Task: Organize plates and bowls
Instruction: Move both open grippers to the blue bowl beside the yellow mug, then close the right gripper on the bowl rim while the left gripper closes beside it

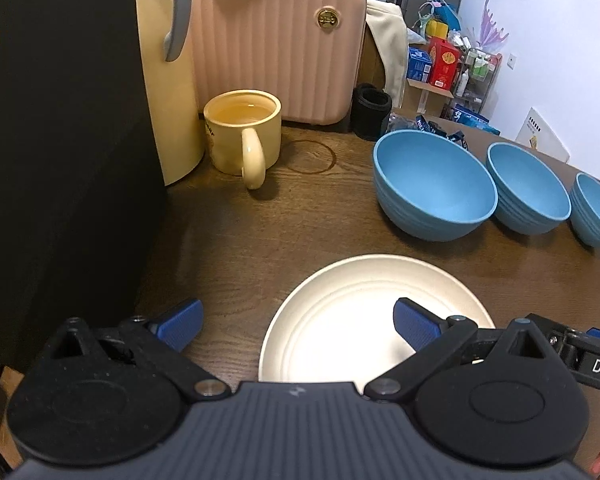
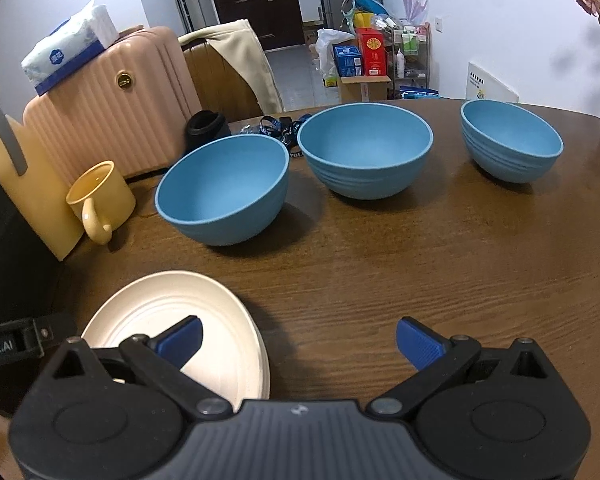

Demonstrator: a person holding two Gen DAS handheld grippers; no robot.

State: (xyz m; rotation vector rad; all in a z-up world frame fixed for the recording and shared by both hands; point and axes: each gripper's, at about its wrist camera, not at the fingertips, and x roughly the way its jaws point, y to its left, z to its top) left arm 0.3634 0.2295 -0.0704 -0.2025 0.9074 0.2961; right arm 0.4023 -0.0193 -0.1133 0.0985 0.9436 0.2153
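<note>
A cream plate (image 1: 364, 312) (image 2: 172, 320) lies on the brown wooden table (image 2: 380, 272) close to me. It looks like a stack of plates in the right wrist view. Three blue bowls stand in a row behind it: the largest (image 1: 434, 184) (image 2: 224, 188), a middle one (image 1: 528, 188) (image 2: 366, 148) and the smallest (image 1: 596, 210) (image 2: 510, 140). My left gripper (image 1: 298, 326) hangs open above the plate's left rim, nothing between its fingers. My right gripper (image 2: 298, 344) is open wide just right of the plate, its left finger (image 2: 180, 340) over the plate.
A yellow mug (image 1: 242, 136) (image 2: 98, 198) with liquid, a cream kettle (image 1: 168, 80), a pink ribbed case (image 1: 276, 48) (image 2: 112, 100) with a tissue pack (image 2: 66, 46) on top, a black cylinder (image 1: 371, 112) and a lanyard (image 2: 284, 126) crowd the table's back left. A dark object (image 1: 56, 160) blocks the left.
</note>
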